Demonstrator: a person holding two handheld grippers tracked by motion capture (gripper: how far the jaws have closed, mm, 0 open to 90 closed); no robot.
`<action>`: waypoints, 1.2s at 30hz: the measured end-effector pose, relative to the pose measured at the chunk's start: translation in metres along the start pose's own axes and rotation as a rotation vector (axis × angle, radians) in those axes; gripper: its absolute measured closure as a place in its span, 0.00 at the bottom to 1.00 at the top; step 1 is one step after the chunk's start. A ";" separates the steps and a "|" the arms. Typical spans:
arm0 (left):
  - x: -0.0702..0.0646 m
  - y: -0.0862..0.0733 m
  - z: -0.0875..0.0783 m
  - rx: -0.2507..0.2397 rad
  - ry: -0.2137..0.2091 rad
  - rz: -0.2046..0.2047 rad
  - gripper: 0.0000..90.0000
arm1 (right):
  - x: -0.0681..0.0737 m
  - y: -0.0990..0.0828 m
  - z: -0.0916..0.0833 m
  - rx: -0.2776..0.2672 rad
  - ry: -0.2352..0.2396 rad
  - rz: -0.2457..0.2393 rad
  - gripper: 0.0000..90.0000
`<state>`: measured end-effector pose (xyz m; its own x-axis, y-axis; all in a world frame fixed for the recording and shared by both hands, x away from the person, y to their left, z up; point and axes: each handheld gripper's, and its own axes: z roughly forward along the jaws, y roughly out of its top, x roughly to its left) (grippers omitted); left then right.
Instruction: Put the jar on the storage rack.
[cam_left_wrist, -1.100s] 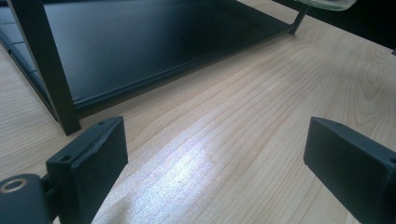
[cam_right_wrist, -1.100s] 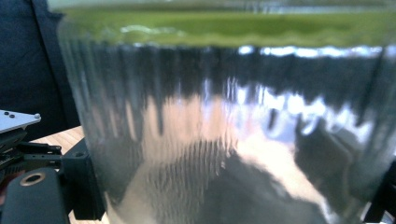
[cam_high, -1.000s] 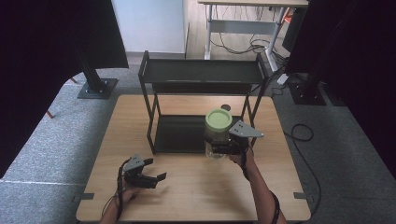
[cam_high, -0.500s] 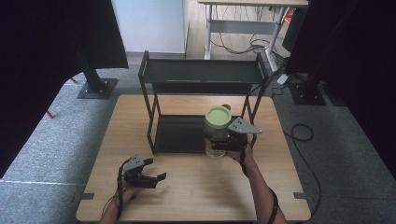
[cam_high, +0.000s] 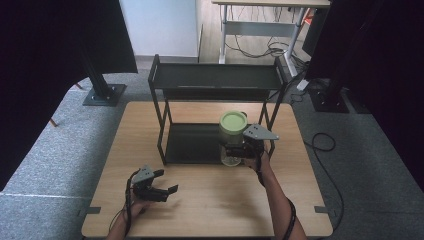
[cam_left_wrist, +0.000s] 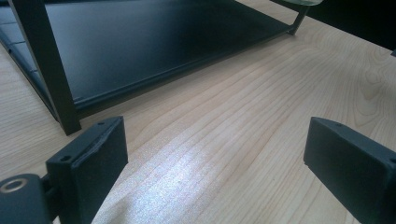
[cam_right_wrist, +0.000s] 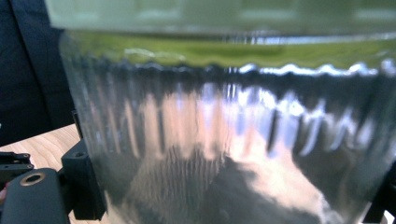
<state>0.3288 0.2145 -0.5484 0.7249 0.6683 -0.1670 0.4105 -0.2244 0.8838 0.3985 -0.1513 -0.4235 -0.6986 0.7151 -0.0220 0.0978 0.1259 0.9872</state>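
Observation:
A clear ribbed glass jar (cam_high: 232, 137) with a pale green lid is held above the front right corner of the black rack's lower shelf (cam_high: 192, 142). My right gripper (cam_high: 235, 151) is shut on the jar's body; in the right gripper view the jar (cam_right_wrist: 224, 135) stands very close between the jaws. My left gripper (cam_high: 161, 188) rests open near the table's front left, with nothing between its fingers. In the left gripper view its fingers (cam_left_wrist: 88, 163) frame bare wood, with the lower shelf (cam_left_wrist: 140, 42) beyond.
The two-tier black metal rack (cam_high: 215, 80) stands at the back middle of the wooden table (cam_high: 210, 200). Its right legs are just beside the jar. Grey carpet, black stands and cables surround the table.
The right gripper has carried the jar a little forward and left, closer to the rack's lower shelf. The left gripper has stayed still.

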 end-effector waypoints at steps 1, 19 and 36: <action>0.000 0.000 0.000 0.000 0.000 -0.001 0.07 | 0.000 0.000 0.001 0.000 0.001 0.000 0.12; 0.001 0.000 0.000 -0.002 -0.006 -0.008 0.07 | -0.002 -0.002 0.024 0.017 -0.016 -0.006 0.12; 0.001 0.000 0.000 -0.004 -0.008 -0.011 0.07 | -0.005 -0.008 0.043 0.034 -0.024 -0.001 0.12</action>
<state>0.3294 0.2157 -0.5485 0.7247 0.6650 -0.1807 0.4164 -0.2136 0.8837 0.4317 -0.1267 -0.4383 -0.6814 0.7314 -0.0267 0.1218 0.1494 0.9813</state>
